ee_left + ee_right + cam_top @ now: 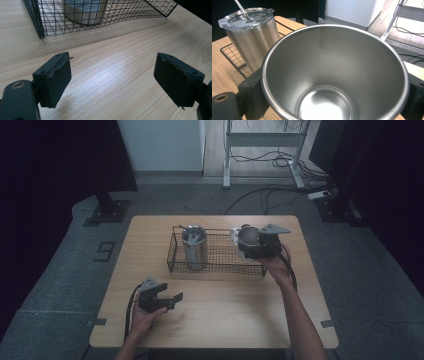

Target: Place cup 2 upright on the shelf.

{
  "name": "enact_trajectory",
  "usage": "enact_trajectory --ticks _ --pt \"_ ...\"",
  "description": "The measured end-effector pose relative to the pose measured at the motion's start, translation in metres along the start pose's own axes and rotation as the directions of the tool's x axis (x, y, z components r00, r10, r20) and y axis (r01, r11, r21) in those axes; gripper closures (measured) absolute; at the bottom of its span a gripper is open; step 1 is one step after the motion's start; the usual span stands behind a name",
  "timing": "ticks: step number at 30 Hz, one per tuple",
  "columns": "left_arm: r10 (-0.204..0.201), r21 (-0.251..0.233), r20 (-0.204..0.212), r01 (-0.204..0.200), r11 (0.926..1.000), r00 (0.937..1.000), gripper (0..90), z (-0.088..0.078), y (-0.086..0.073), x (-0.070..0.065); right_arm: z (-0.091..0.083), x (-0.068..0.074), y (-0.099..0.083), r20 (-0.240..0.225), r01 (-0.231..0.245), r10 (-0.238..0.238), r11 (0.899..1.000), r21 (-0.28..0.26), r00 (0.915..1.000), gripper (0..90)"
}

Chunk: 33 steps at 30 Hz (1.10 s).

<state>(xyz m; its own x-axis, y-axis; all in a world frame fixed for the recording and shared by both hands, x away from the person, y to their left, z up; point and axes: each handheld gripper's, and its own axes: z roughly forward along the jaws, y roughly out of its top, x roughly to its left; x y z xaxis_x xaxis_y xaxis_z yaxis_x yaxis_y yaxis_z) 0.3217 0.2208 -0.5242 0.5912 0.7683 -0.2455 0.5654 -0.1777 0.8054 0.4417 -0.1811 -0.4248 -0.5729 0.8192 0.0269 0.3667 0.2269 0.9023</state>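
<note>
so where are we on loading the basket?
Done: the lidded tumbler with a straw stands upright in the wire basket. In hand: the right hand-held gripper is clamped on an open steel cup, held at the basket's right end; I can't tell whether it's set down. Left: release it. The left hand-held gripper rests open, empty, over bare table.

Steel cup [334, 75]: open-topped, empty, brushed interior, polished rim, clamped by its wall between the right gripper [257, 245] jaws, at the right end of the wire basket [220, 265]. Lidded steel tumbler [194, 247]: upright inside the basket, straw through its lid.
</note>
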Motion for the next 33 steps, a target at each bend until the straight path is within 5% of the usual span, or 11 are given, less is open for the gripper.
enact_trajectory --ticks 33 --pt "0.010 0.010 -0.005 -0.010 0.9999 0.9999 15.0 0.001 -0.001 0.000 0.029 -0.012 -0.020 0.009 -0.028 0.027 0.997 0.068 0.9996 6.8"
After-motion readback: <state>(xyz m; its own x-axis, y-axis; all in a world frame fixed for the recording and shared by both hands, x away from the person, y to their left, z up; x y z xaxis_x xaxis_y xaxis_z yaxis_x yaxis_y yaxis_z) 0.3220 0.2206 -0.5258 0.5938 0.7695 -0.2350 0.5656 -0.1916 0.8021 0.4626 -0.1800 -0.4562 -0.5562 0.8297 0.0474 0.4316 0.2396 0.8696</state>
